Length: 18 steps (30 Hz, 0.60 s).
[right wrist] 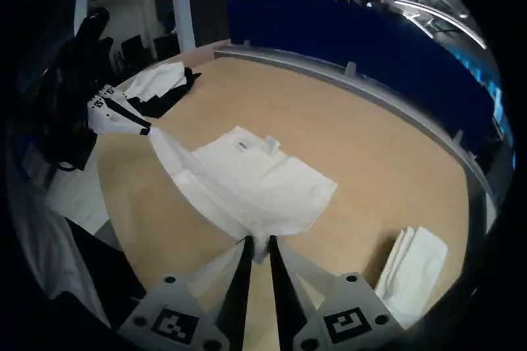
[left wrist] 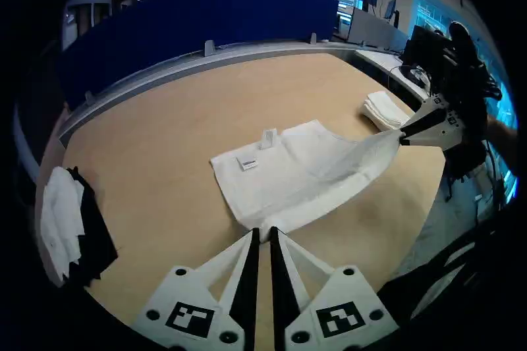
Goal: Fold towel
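Lying across the middle of the frame on the desk [left wrist: 165,134], the white towel [left wrist: 290,173] is being pinched at its near corner by the left tool [left wrist: 263,236], its fingers narrowed onto the cloth. Another corner, seemingly raised off the desk, is being clamped between the narrowed fingers of the right tool [right wrist: 260,245].
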### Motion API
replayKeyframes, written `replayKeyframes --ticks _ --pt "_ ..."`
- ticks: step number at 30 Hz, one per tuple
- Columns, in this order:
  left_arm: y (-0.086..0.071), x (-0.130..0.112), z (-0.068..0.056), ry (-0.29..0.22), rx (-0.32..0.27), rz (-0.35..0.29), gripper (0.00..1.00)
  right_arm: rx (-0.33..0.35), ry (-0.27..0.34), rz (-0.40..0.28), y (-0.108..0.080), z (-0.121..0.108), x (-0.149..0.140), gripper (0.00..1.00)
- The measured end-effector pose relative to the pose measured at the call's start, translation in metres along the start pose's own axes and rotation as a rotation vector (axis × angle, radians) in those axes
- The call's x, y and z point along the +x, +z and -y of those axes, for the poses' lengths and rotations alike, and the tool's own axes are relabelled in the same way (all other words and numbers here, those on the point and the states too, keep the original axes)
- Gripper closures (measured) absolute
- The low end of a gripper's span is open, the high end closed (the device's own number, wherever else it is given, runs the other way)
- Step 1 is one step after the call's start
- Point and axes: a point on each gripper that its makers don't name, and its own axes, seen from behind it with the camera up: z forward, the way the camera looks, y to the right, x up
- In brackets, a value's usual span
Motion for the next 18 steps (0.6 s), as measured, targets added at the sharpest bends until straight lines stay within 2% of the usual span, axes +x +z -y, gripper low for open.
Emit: replayKeyframes --ticks 8,18 --pt "0.006 0.010 0.006 -0.016 0.005 -0.014 0.89 0.000 -0.015 0.021 0.004 -0.007 0.002 0.81" --pt "0.030 0.025 0.022 -0.027 0.016 -0.024 0.89 -0.006 -0.022 0.065 0.024 -0.027 0.007 0.81"
